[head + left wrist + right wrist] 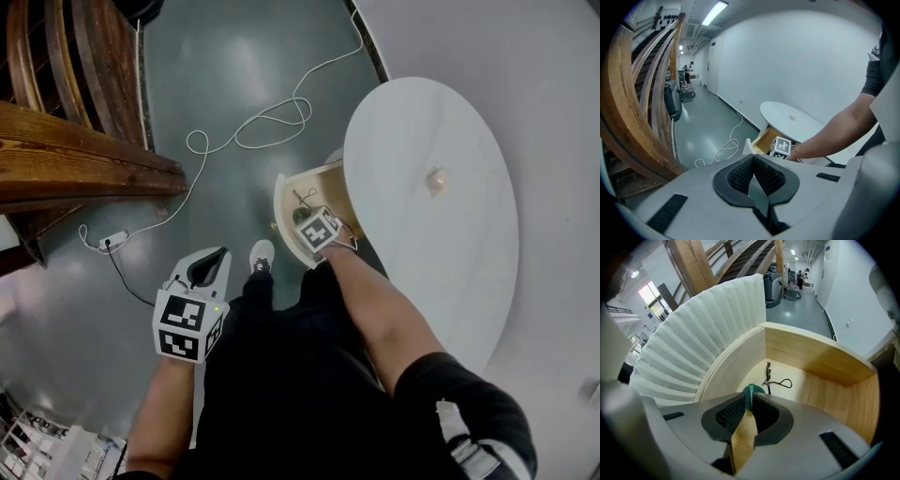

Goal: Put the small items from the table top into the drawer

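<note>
Pinching thin green piece [749, 398] inside curved wooden drawer [825, 376].

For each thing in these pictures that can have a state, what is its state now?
drawer: open, pulled out from under the table.
right gripper: inside the drawer, shut on green item.
left gripper: shut, empty, away from the drawer.
small pale item: lying on the table top, not put away.
black wire piece: lying on the drawer floor.
</note>
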The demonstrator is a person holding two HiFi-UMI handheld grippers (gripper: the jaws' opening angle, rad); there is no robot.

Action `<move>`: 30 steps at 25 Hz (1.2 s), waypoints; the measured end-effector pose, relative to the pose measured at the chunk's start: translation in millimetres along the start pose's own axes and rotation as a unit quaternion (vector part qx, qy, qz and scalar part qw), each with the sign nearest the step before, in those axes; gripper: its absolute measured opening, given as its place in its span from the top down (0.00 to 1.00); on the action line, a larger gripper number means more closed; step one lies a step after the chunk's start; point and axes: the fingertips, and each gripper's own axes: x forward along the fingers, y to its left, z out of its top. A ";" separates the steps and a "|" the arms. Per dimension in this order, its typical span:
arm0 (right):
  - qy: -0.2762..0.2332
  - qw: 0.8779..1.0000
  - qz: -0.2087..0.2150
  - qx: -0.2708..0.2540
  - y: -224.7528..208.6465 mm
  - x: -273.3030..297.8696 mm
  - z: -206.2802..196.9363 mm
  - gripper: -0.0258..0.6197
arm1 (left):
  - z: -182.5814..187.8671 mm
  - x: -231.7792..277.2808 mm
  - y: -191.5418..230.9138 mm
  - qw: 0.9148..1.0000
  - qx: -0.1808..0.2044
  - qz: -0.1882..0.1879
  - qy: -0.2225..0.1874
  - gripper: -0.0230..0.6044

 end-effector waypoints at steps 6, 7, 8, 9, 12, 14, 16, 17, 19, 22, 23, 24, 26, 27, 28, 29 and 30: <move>-0.020 1.000 -0.004 0.016 3.9 -17.7 7.4 0.92 | 7.9 -0.4 -2.8 1.000 0.013 -0.012 -0.007 0.94; -0.025 0.999 -0.006 0.019 4.1 -21.6 8.0 0.92 | 10.0 0.6 -4.5 1.000 0.016 -0.014 -0.010 0.94; -0.030 0.999 -0.008 0.024 4.6 -25.8 8.1 0.92 | 12.0 1.7 -6.0 1.000 0.019 -0.016 -0.012 0.94; -0.032 0.999 -0.008 0.033 6.2 -29.8 7.4 0.92 | 13.6 2.8 -7.0 1.000 0.021 -0.018 -0.013 0.94; -0.034 0.996 0.007 0.077 17.4 -40.1 1.1 0.92 | 16.9 4.9 -9.6 0.999 0.027 -0.027 -0.012 0.94; -0.054 0.994 0.009 0.092 20.6 -55.5 7.6 0.92 | 22.8 6.0 -13.0 0.999 0.033 -0.036 -0.015 0.94; -0.087 0.992 0.004 0.095 20.5 -78.1 20.4 0.92 | 32.2 7.1 -17.1 0.998 0.042 -0.045 -0.022 0.94; -0.104 0.990 -0.005 0.092 18.6 -91.0 26.8 0.92 | 37.4 7.7 -18.5 0.997 0.047 -0.048 -0.025 0.94; -0.135 0.987 -0.022 0.081 15.8 -116.0 37.9 0.92 | 47.0 8.3 -20.4 0.997 0.056 -0.052 -0.033 0.94; -0.164 0.983 -0.028 0.075 22.8 -150.5 44.1 0.92 | 57.8 8.2 -25.2 0.995 0.064 -0.059 -0.043 0.94; -0.168 0.982 -0.028 0.078 25.2 -160.9 42.4 0.92 | 60.6 8.6 -27.5 0.995 0.068 -0.062 -0.045 0.94; -0.176 0.980 -0.028 0.083 26.8 -171.8 41.7 0.92 | 63.2 9.2 -29.9 0.994 0.073 -0.065 -0.047 0.94; -0.202 0.974 -0.031 0.097 28.8 -195.2 43.9 0.92 | 68.2 10.4 -34.4 0.993 0.082 -0.072 -0.050 0.94; -0.216 0.970 -0.032 0.104 30.3 -207.5 45.9 0.92 | 70.5 10.9 -36.7 0.992 0.087 -0.075 -0.051 0.94; -0.230 0.966 -0.033 0.111 32.3 -219.9 47.7 0.92 | 73.1 11.5 -39.4 0.991 0.092 -0.080 -0.052 0.94; -0.244 0.962 -0.032 0.118 34.6 -232.6 49.3 0.92 | 76.0 12.3 -42.6 0.990 0.098 -0.085 -0.053 0.94; -0.258 0.957 -0.031 0.125 36.7 -245.5 50.3 0.92 | 79.1 13.1 -46.7 0.989 0.104 -0.090 -0.055 0.94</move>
